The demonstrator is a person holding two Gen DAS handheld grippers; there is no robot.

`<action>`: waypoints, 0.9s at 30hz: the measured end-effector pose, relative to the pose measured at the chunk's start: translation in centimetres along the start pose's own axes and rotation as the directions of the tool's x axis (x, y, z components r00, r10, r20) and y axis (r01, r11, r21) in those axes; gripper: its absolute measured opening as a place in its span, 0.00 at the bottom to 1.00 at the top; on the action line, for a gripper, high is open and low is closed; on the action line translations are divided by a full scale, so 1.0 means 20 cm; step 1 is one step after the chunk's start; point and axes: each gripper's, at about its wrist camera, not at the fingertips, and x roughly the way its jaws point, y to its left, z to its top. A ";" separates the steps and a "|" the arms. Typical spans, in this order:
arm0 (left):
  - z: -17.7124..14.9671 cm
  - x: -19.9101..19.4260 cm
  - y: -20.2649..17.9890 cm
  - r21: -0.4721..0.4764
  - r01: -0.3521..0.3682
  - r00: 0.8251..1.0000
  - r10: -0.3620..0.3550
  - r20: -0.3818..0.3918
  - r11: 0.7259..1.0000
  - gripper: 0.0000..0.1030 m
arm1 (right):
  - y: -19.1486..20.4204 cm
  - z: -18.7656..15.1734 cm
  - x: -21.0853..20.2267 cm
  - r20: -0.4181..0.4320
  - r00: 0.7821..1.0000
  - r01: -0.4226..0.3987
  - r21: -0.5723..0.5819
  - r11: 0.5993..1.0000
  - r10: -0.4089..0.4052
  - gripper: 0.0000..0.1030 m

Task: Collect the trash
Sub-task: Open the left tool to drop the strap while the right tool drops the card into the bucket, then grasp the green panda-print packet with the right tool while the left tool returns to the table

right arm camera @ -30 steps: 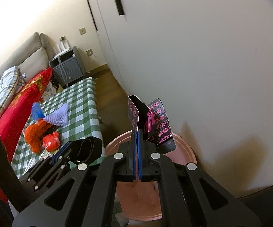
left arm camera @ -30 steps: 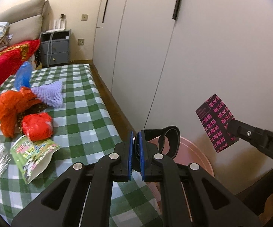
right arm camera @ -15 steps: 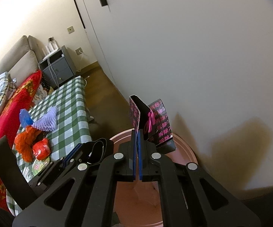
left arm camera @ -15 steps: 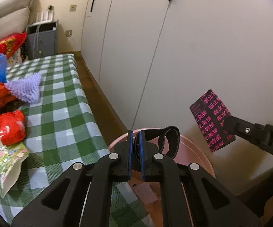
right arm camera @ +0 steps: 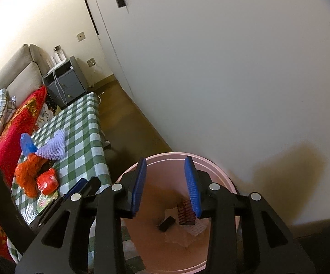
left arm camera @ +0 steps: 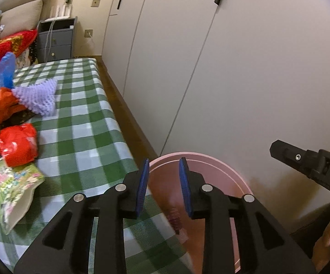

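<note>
Both grippers hang over a pink bin (right arm camera: 219,171), jaws just opened and holding nothing. Only the right gripper (right arm camera: 166,180) view looks to the bin floor, where a black-and-pink box (right arm camera: 185,212) and a small black item (right arm camera: 166,223) lie below its jaws. The left gripper (left arm camera: 162,180) view shows the checked surface (left arm camera: 78,137) left of its jaws, with a red wrapper (left arm camera: 18,143), a green packet (left arm camera: 11,182), and the letters "DA" on the other gripper.

My left gripper's arms hid most of the pink bin's (left arm camera: 224,164) inside; a dark item (left arm camera: 175,219) there was blurred. The green packet (left arm camera: 11,189) ran partly off the picture's left edge.
</note>
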 end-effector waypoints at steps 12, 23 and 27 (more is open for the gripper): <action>-0.05 -0.28 0.23 -0.049 -0.137 0.988 0.140 0.067 0.989 0.25 | 0.22 -0.11 -0.03 -0.019 0.984 -0.176 -0.089 0.980 0.175 0.35; -0.14 -0.47 0.47 -0.092 -0.295 0.951 0.302 0.070 0.951 0.25 | 0.45 -0.22 0.03 -0.060 0.934 -0.356 -0.088 0.930 0.352 0.35; -0.17 -0.52 0.58 -0.133 -0.370 0.923 0.380 0.058 0.920 0.25 | 0.53 -0.25 0.06 -0.078 0.916 -0.400 -0.095 0.912 0.394 0.35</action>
